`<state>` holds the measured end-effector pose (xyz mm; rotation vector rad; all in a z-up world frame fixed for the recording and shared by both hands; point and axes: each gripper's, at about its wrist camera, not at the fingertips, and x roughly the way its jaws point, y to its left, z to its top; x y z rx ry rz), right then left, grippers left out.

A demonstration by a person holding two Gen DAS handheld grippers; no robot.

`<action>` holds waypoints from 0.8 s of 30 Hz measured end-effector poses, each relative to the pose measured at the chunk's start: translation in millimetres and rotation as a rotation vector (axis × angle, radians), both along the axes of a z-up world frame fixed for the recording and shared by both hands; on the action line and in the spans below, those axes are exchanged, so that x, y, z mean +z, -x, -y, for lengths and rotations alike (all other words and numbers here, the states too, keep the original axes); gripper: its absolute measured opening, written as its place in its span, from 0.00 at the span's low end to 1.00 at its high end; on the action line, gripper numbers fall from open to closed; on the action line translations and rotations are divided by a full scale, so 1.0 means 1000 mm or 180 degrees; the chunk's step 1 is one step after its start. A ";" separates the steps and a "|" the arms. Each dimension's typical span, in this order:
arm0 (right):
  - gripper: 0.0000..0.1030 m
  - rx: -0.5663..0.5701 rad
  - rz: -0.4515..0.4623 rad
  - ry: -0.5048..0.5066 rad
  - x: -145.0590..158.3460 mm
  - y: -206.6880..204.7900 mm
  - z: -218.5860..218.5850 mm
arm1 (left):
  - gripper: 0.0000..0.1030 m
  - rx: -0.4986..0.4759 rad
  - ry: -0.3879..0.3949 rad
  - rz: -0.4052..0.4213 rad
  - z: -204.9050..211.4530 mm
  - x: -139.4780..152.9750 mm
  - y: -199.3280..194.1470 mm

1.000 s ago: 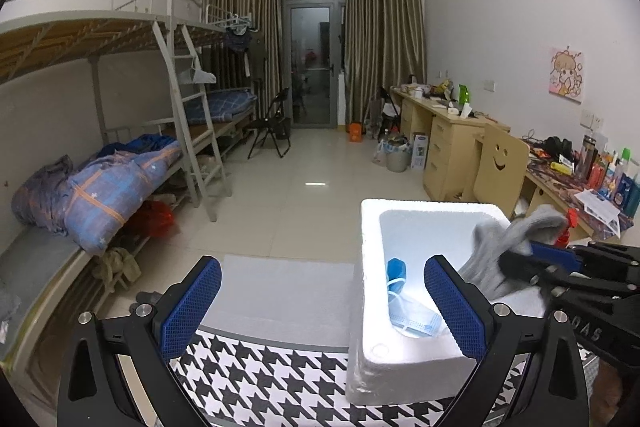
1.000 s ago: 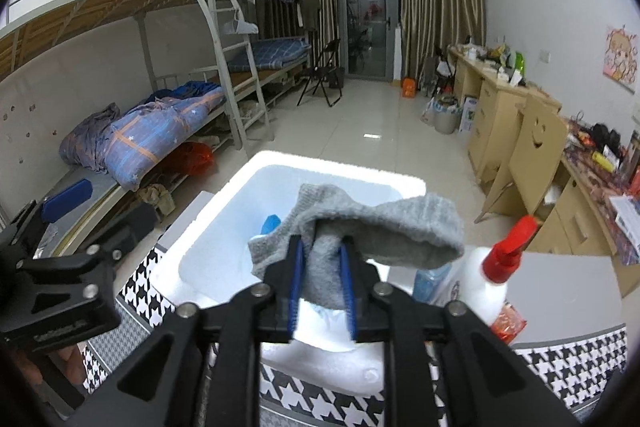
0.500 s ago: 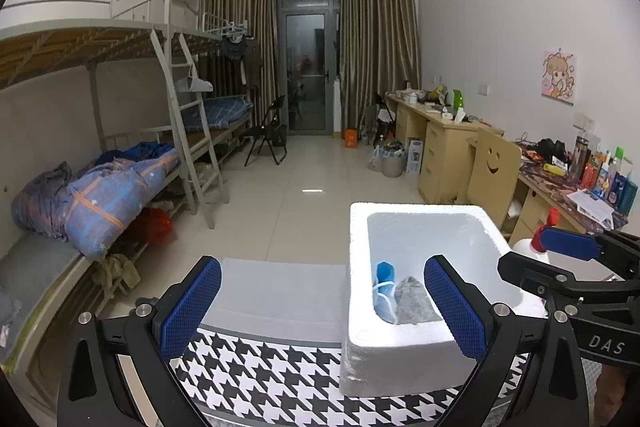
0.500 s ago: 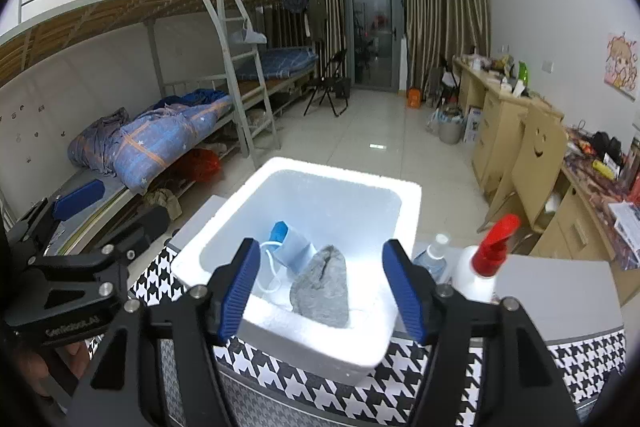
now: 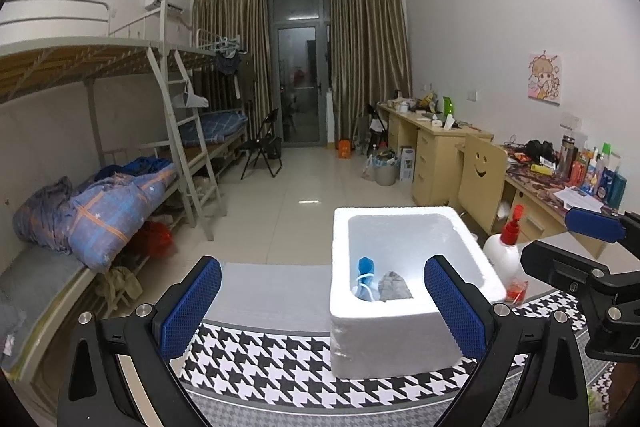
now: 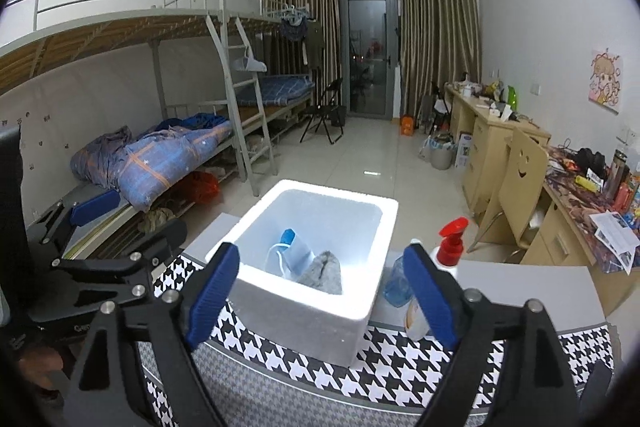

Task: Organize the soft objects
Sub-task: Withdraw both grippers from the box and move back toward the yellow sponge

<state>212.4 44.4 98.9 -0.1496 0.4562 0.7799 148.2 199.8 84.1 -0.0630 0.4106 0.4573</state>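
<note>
My right claw (image 6: 320, 283) is opening, nothing between its pads; the grey sock (image 6: 323, 273) lies inside the white foam box (image 6: 360, 315) on the table (image 6: 400, 359). My left claw (image 5: 322, 303) gapes empty. Only the right view shows the blue bottle (image 6: 397, 283) (beside the box).

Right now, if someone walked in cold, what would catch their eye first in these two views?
Most likely the white foam box on the houndstooth cloth, glowing bright, with a grey sock and a blue face mask lying inside it. Next, the right gripper framing the box, its blue-padded jaws opening with nothing between them. Beside the box stands a white spray bottle with a red trigger.
</note>
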 end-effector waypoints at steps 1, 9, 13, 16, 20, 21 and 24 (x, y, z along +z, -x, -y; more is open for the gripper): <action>0.86 -0.0004 0.0009 0.0001 0.001 0.003 0.002 | 0.99 -0.0007 -0.0006 0.0013 0.002 0.001 0.003; 0.87 -0.0056 0.0045 -0.0021 -0.001 0.020 0.019 | 0.99 -0.0063 -0.0046 0.0068 0.017 0.005 0.023; 0.87 -0.0075 0.0014 -0.0036 -0.003 0.023 0.026 | 0.99 -0.0091 -0.0079 0.0103 0.026 0.007 0.032; 0.87 -0.0091 0.0032 -0.0035 -0.004 0.030 0.032 | 0.99 -0.0122 -0.0066 0.0126 0.030 0.009 0.038; 0.88 -0.0096 0.0067 -0.0084 -0.003 0.040 0.044 | 0.99 -0.0159 -0.0063 0.0147 0.039 0.010 0.045; 0.88 -0.0094 0.0076 -0.0093 -0.002 0.042 0.047 | 0.99 -0.0170 -0.0059 0.0147 0.042 0.010 0.047; 0.88 -0.0110 0.0108 -0.0114 -0.001 0.048 0.054 | 0.99 -0.0207 -0.0073 0.0151 0.050 0.010 0.052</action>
